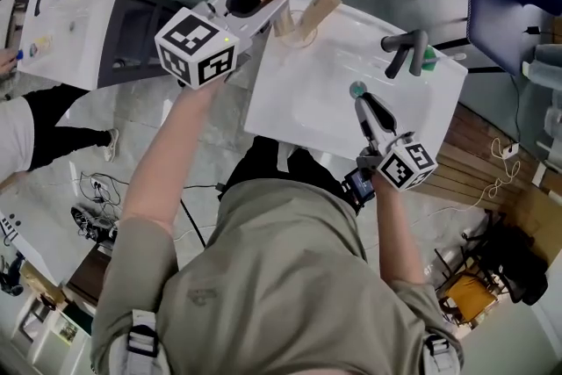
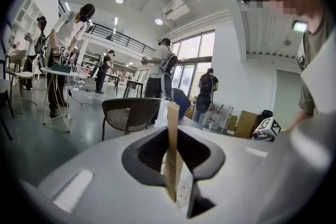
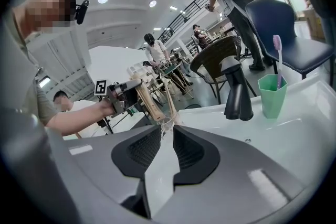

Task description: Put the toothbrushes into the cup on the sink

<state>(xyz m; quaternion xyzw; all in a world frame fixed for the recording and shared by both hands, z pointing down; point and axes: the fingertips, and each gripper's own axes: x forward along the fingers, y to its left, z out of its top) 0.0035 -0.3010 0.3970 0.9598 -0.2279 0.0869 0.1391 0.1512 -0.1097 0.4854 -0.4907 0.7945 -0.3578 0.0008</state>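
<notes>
Bright open hall with ceiling spotlights, tall windows and several people standing at a distance lies beyond a white sink (image 1: 290, 101) with a dark faucet (image 1: 404, 48) at its back edge. On the person's left, the left gripper (image 2: 176, 162) has its jaws closed on the edge of a flat tan pack (image 2: 172, 134), which stands upright between them and rises well above their tips over the sink's far rim. From the head view the pack looks like a V, with a second tan flap (image 1: 318, 7) leaning away from the held one and crinkled clear wrap (image 3: 166, 126) where the two meet. The right gripper (image 3: 165, 139) hangs over the basin with its jaws close together, only a thin slit of white basin showing between them and nothing in it. It points toward the pack, which lies ahead of its tips and apart from them. A green cup (image 3: 273, 96) stands on the sink's rim ahead and to the right of the right jaws, just past the faucet, with a pink toothbrush (image 3: 277, 57) upright inside it.
</notes>
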